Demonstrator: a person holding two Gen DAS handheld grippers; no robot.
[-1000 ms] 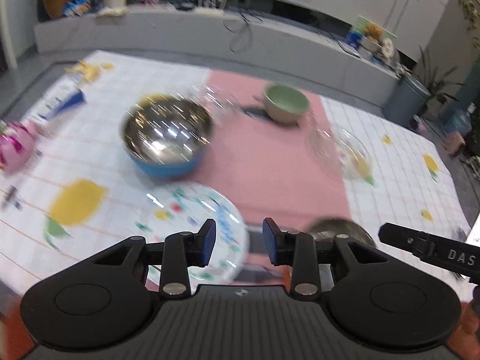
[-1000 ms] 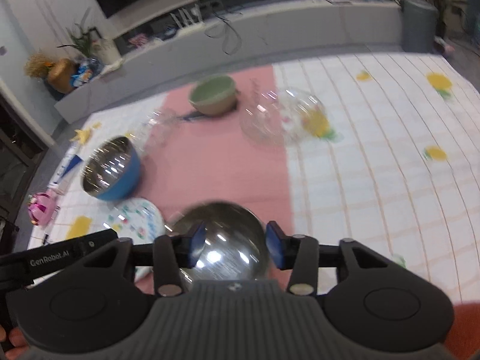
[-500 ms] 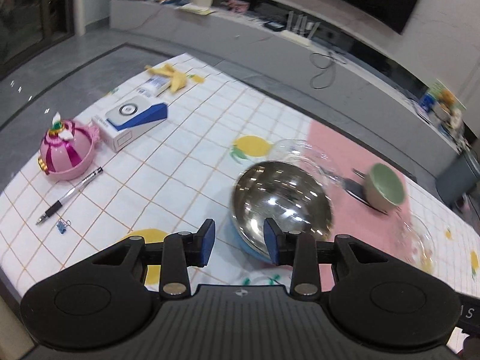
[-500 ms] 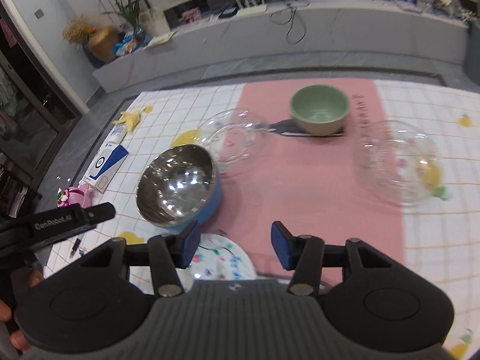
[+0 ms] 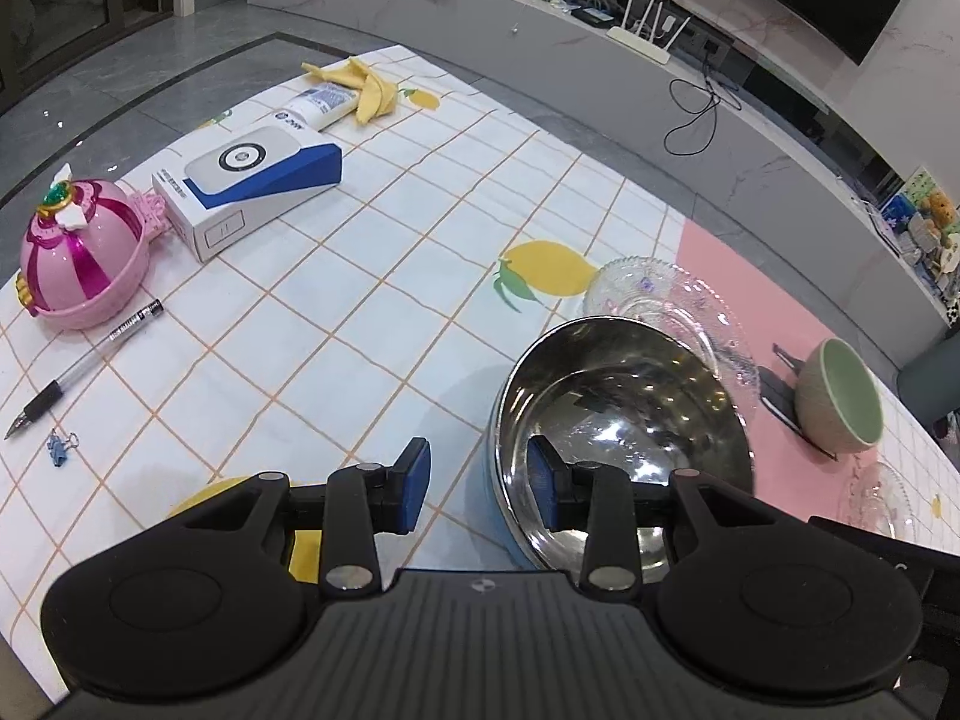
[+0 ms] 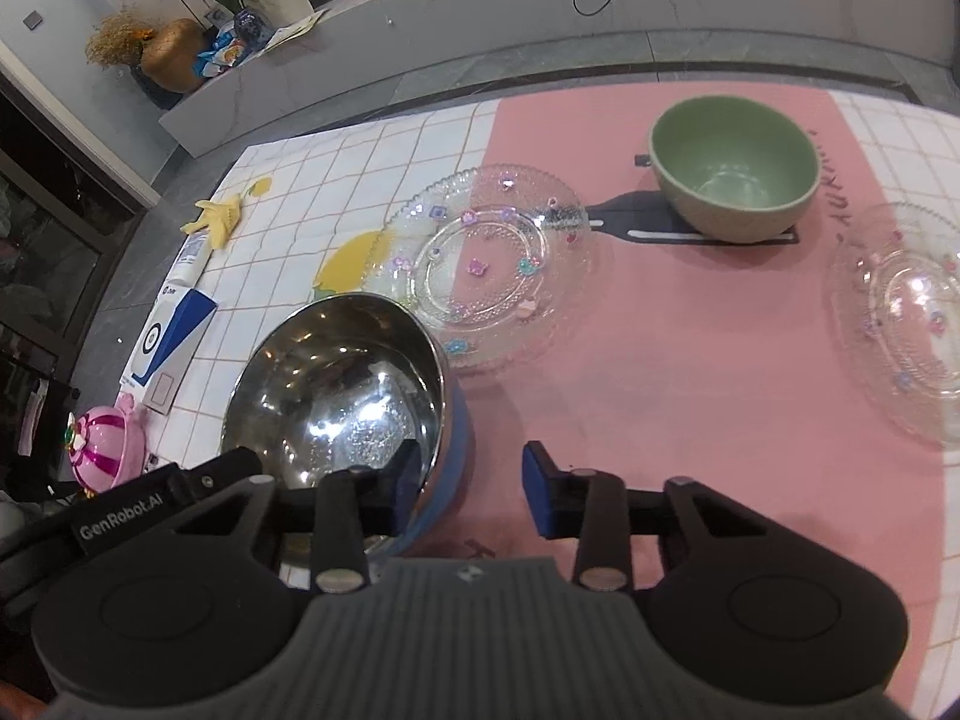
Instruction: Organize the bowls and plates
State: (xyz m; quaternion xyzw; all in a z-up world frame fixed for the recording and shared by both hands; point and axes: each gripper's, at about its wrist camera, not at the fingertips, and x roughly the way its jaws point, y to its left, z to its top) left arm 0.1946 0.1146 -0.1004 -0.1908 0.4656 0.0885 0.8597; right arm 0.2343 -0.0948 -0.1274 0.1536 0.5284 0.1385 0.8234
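While both grippers point down at the table, each straddles the rim of the same steel bowl (image 5: 624, 420) with the blue outer wall.

Left gripper (image 5: 477, 483): its jaws stand apart. One pad is inside the bowl and the other outside, over the checked cloth (image 5: 360, 276). The bowl's wall passes between them; no pad visibly presses on it.

Right gripper (image 6: 468, 495): its jaws are closing. One pad is inside the bowl and the other outside, over the pink mat (image 6: 690, 348). The wall is between the pads, with a visible gap on the outer side. Contact on the inner side cannot be determined.

Beyond the jaws, just behind the steel bowl, a clear glass plate (image 6: 486, 264) with small flower marks lies partly on the mat and partly on the cloth; whether its edge touches the bowl cannot be determined.

Farther out from the right jaws, a green bowl (image 6: 735, 174) stands upright on the mat. A second glass plate (image 6: 906, 318) lies well apart at the far right.

Out to the left of the left jaws lie a pen (image 5: 84, 366), a blue clip (image 5: 60, 448), a pink domed toy (image 5: 81, 252) and a white-and-blue box (image 5: 252, 174).
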